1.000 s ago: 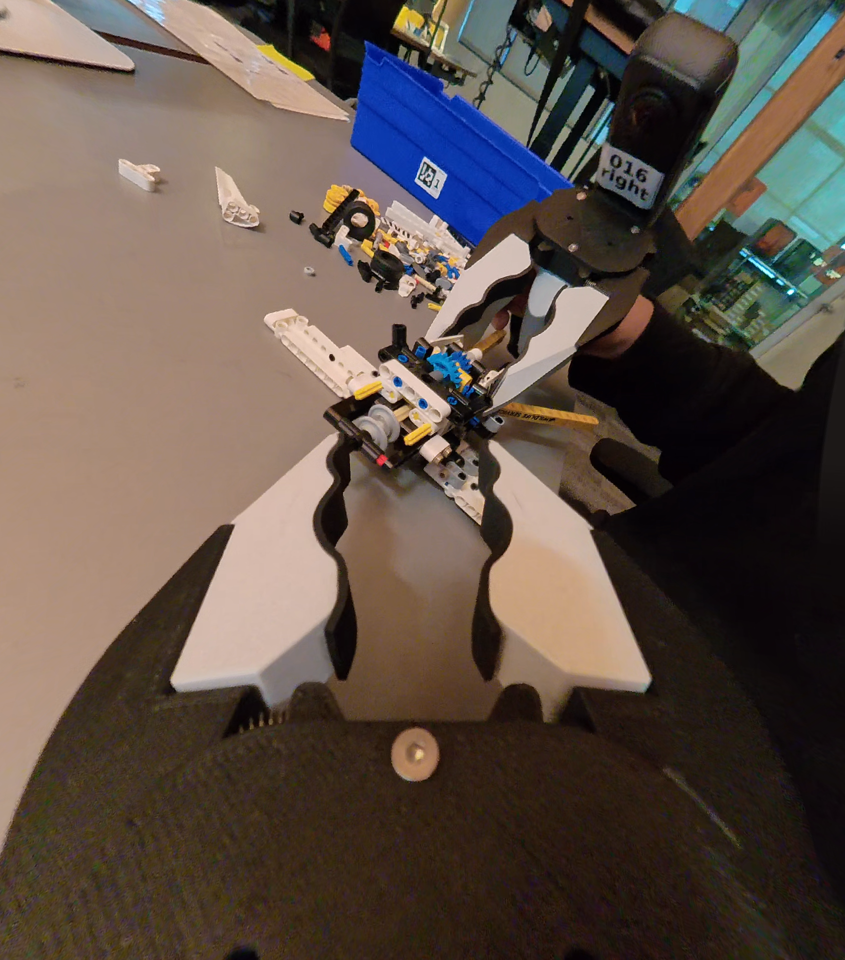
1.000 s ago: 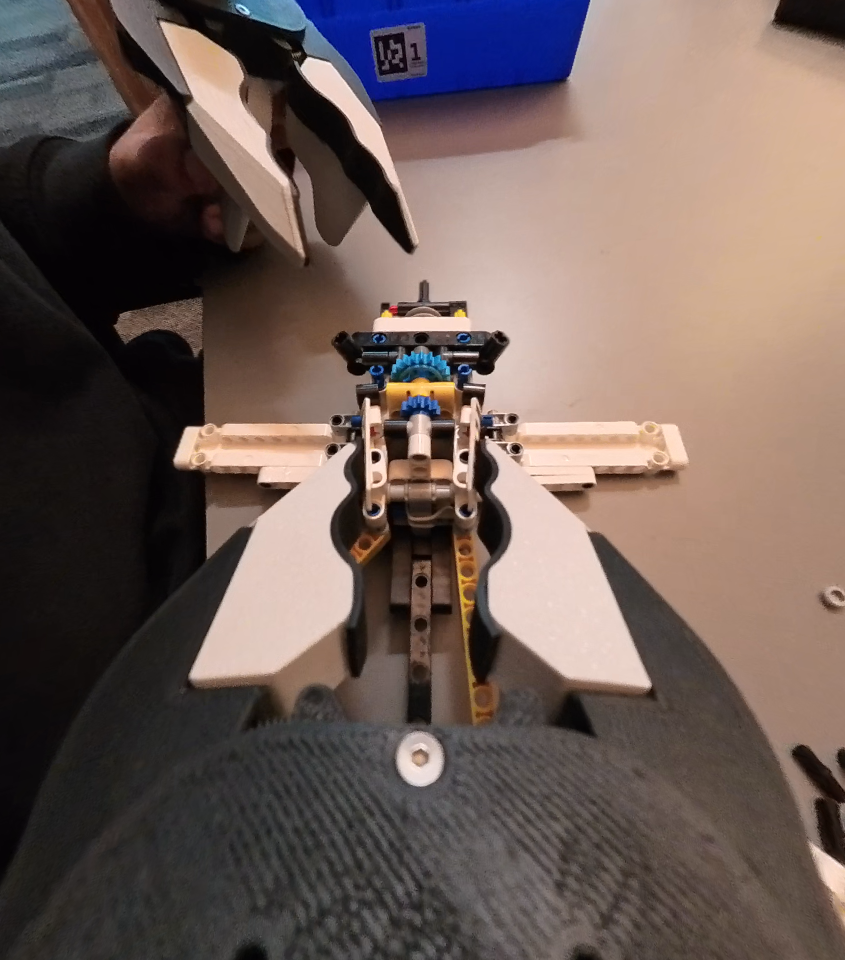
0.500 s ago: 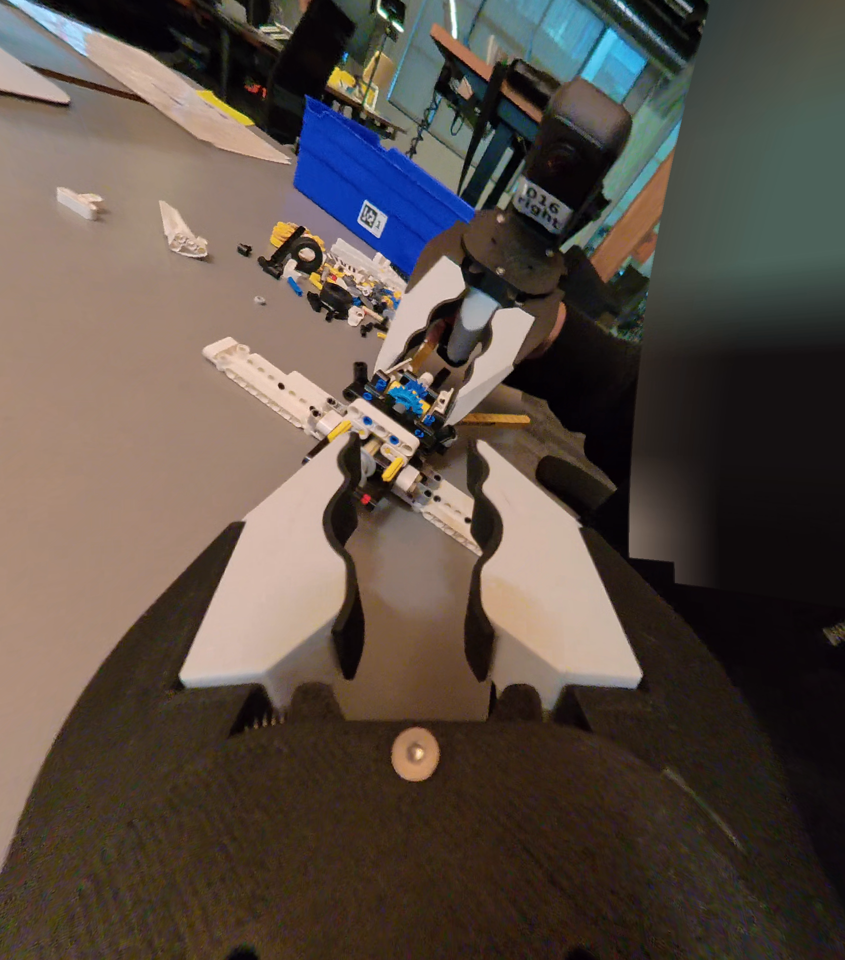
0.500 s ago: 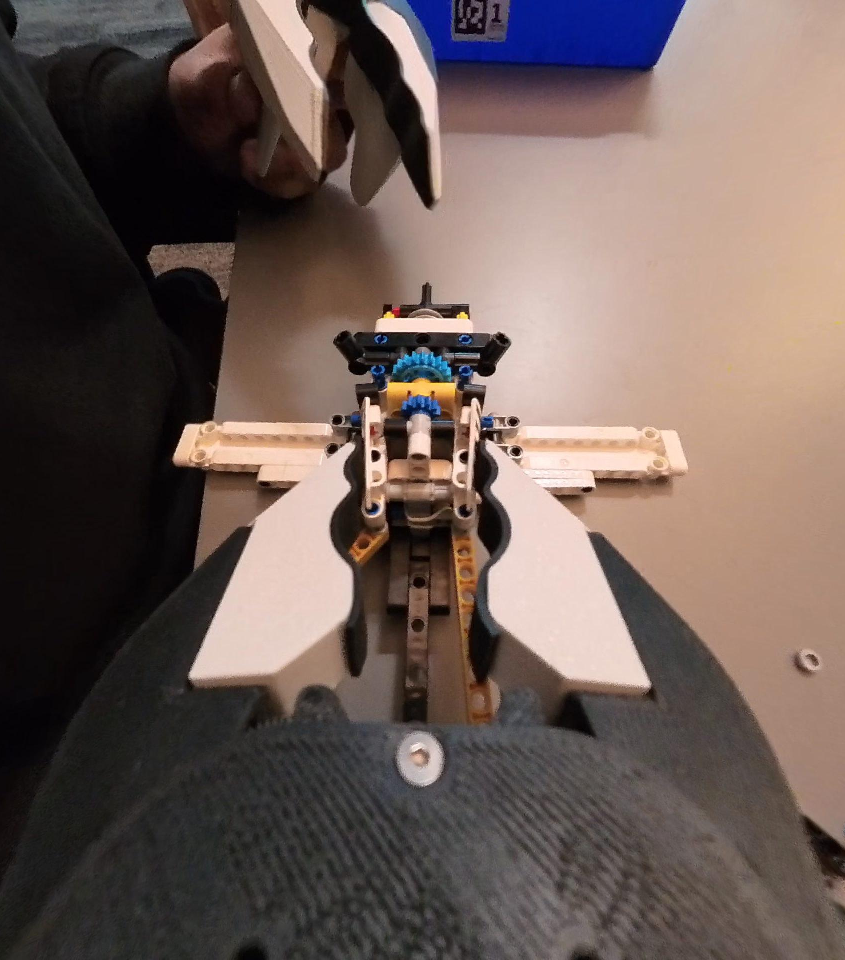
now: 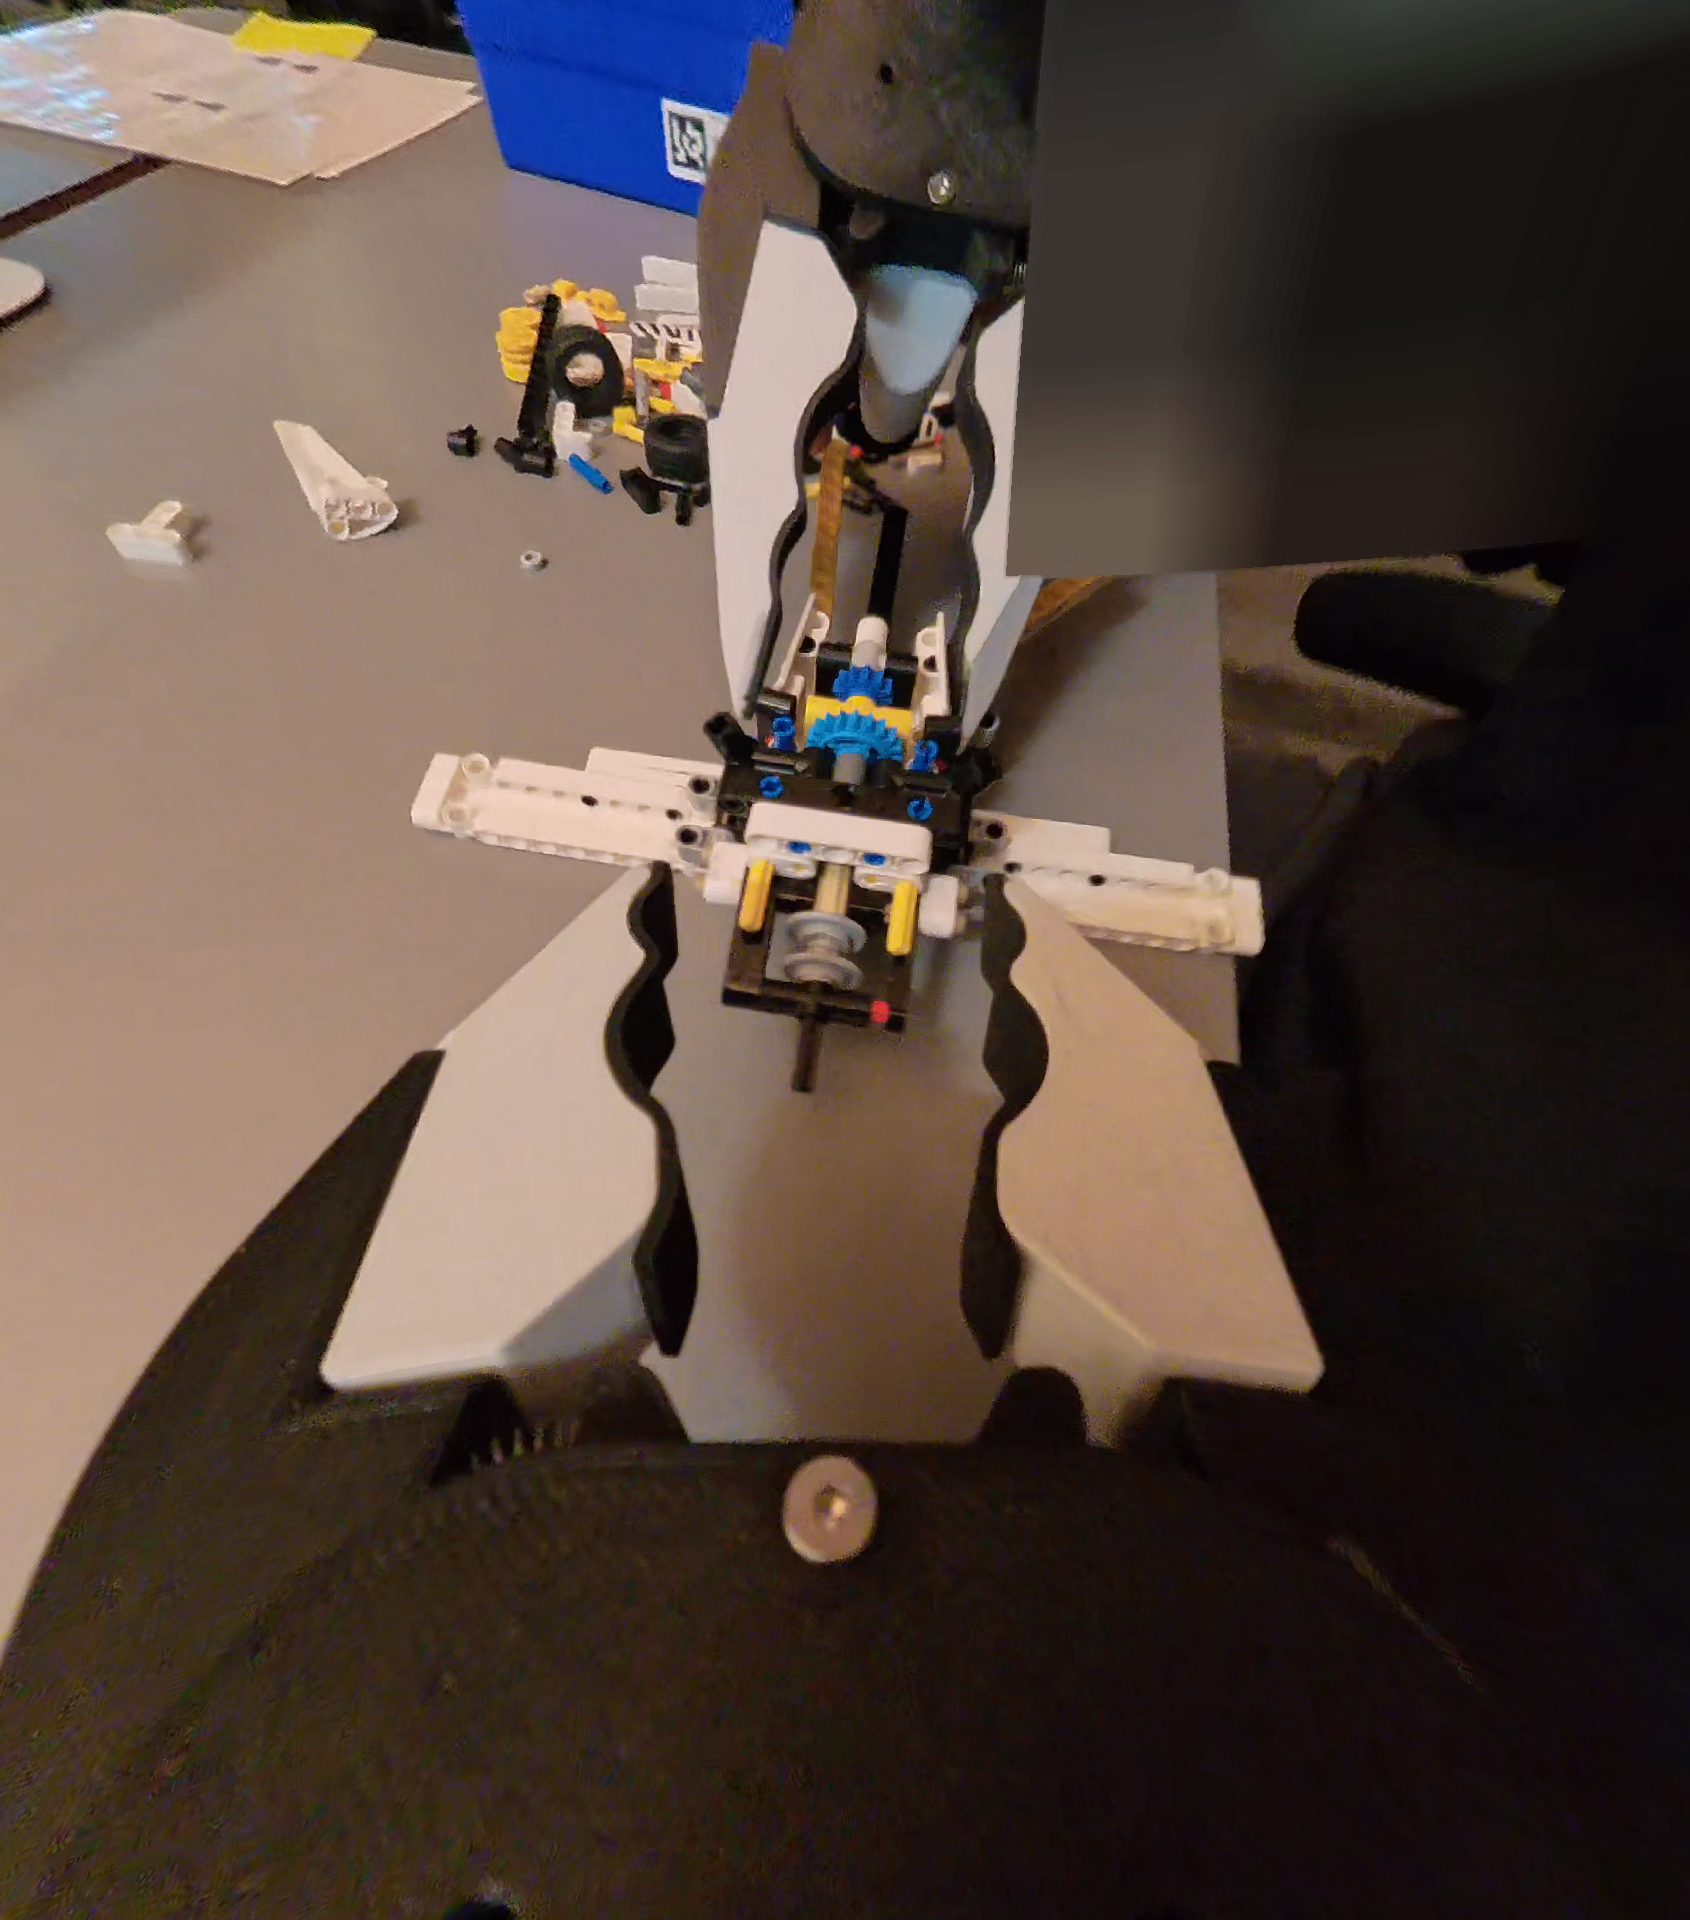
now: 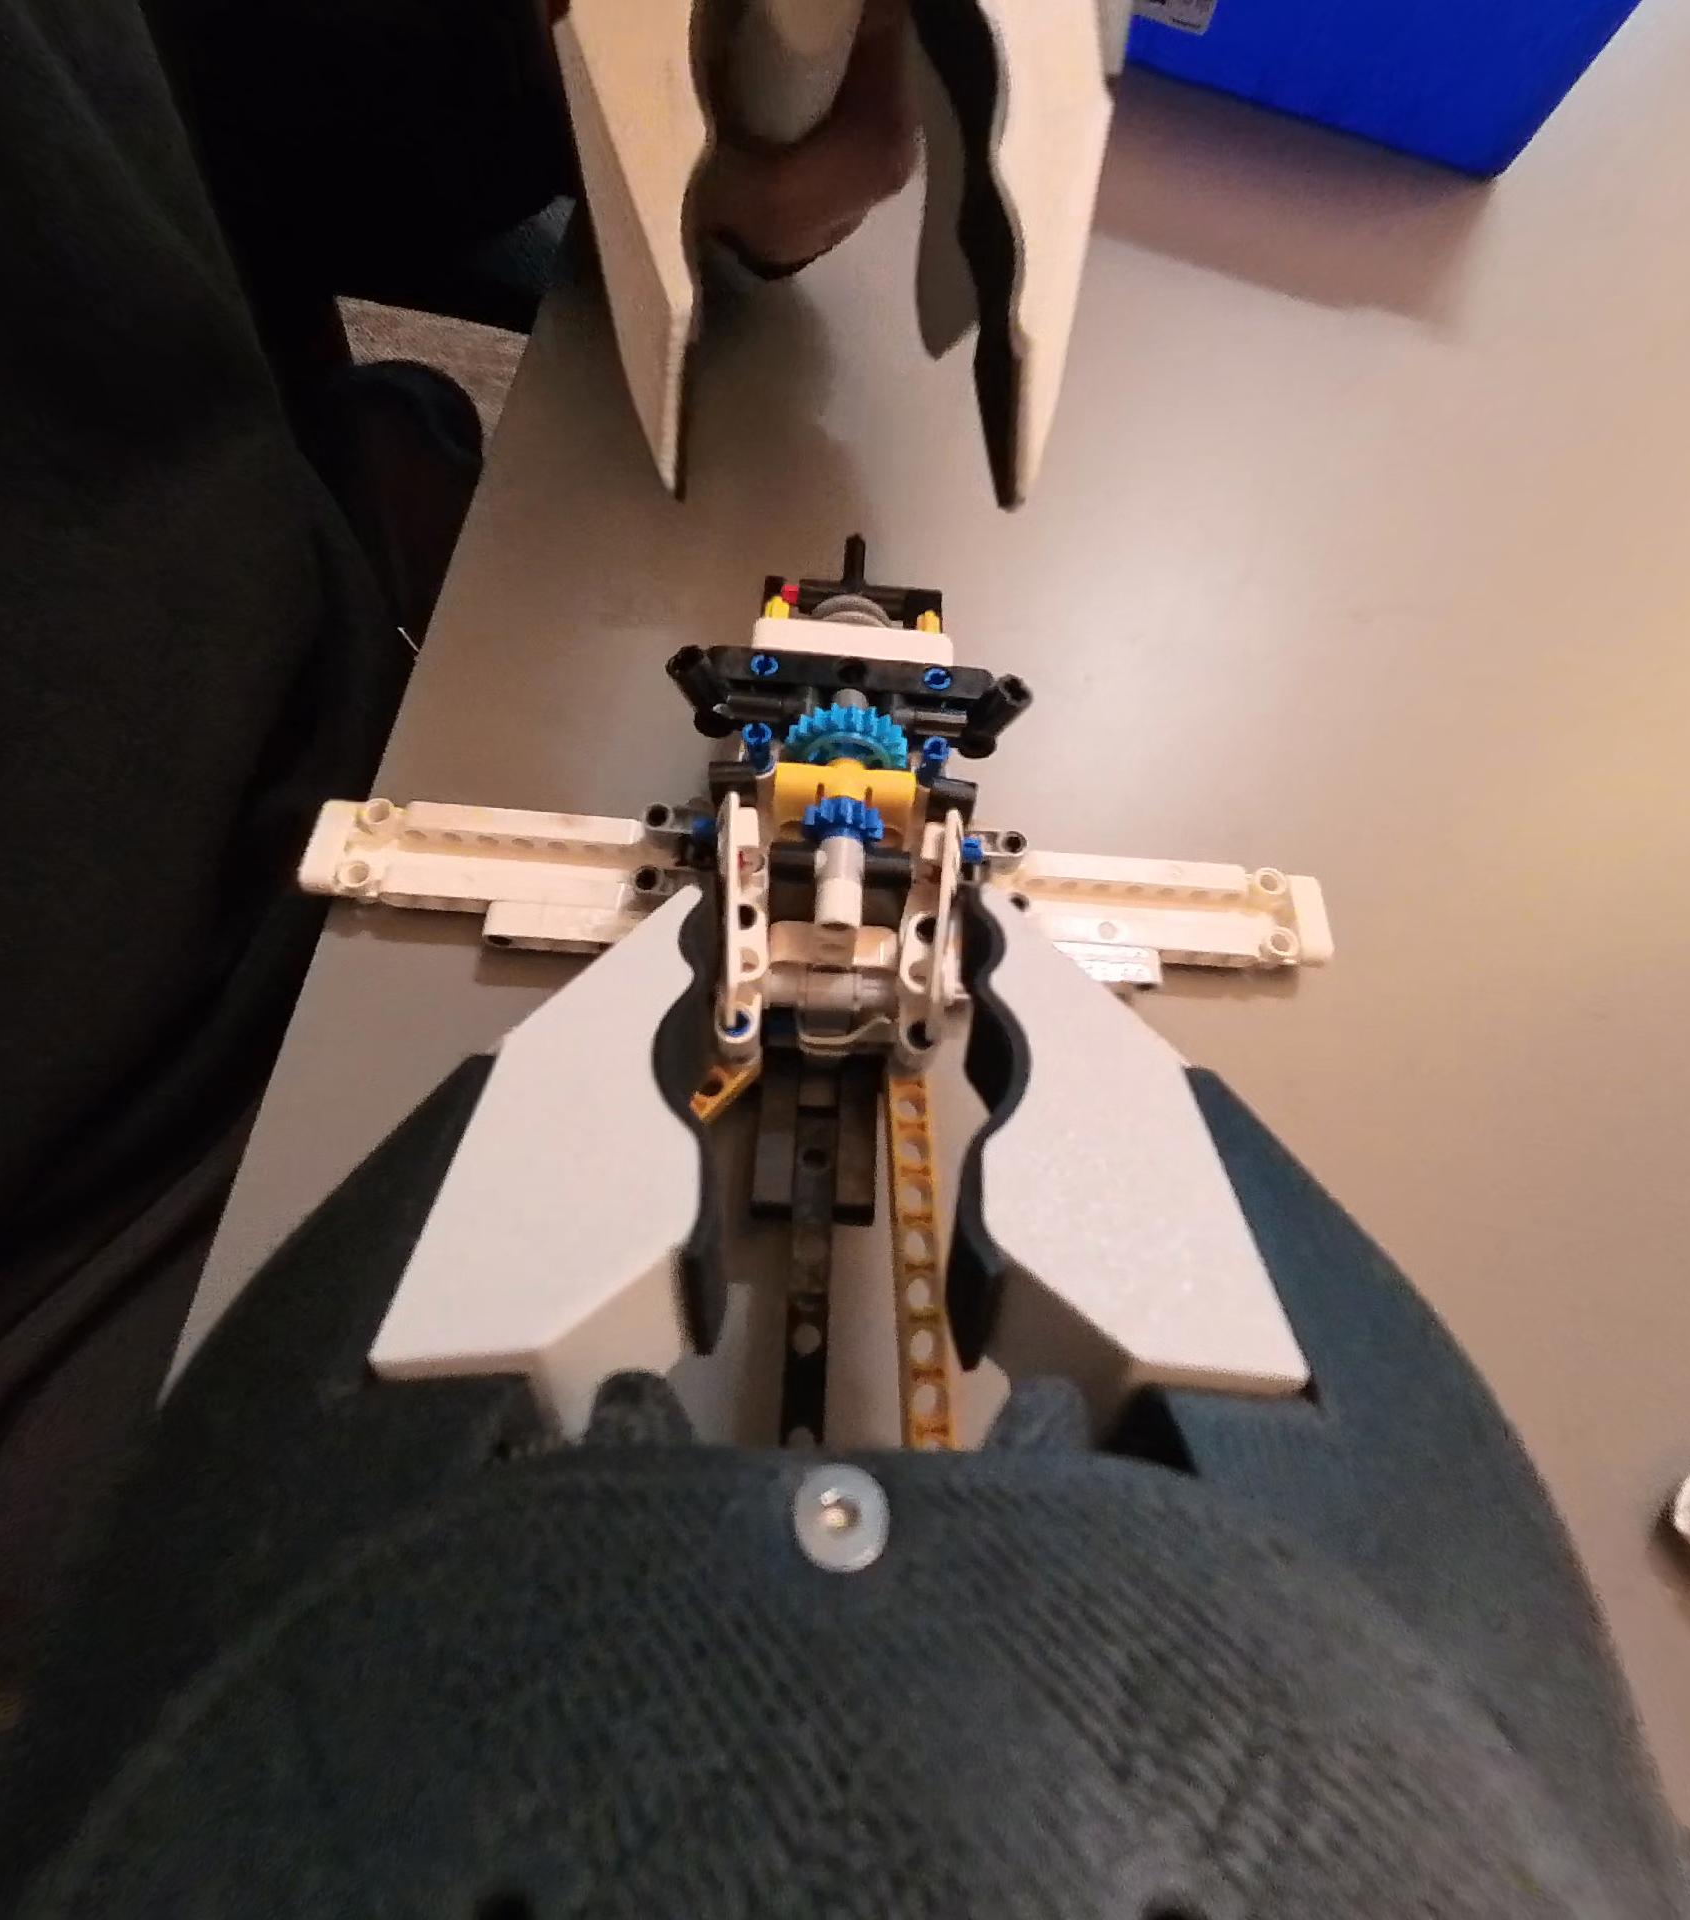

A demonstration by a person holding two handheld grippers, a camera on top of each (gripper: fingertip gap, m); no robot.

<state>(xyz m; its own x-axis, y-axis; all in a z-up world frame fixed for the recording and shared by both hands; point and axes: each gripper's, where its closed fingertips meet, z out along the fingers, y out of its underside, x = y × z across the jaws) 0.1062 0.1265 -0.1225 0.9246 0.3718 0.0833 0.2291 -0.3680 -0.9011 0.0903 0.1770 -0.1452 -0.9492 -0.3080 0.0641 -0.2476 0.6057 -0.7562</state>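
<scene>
A brick-built model (image 6: 846, 727) with white wing beams, blue gears, a yellow block and a black frame lies on the grey table (image 6: 1340, 623) near its edge. My right gripper (image 6: 841, 925) is shut on the model's rear body, with both pads pressed against its white side beams. The left wrist view shows the same hold from the front (image 5: 862, 665). My left gripper (image 5: 825, 904) is open. Its fingertips stand on either side of the model's black nose frame (image 5: 820, 966) without touching it. In the right wrist view it (image 6: 841, 488) hovers just beyond the nose.
A blue bin (image 5: 592, 114) stands at the back. In front of it lie a pile of loose parts (image 5: 602, 384), a white wedge piece (image 5: 337, 483) and a small white piece (image 5: 150, 535). Papers (image 5: 176, 94) lie far left. The table edge and a person's dark clothing (image 6: 93, 623) are beside the model. The tips of one gripper are about 7 cm away from the tips of the other. The small white piece (image 5: 150, 535) is about equally far from each gripper, around 25 cm.
My left gripper swung round to face the model's nose, came closer, and its jaws narrowed then opened wider. My right gripper kept its hold on the model.
</scene>
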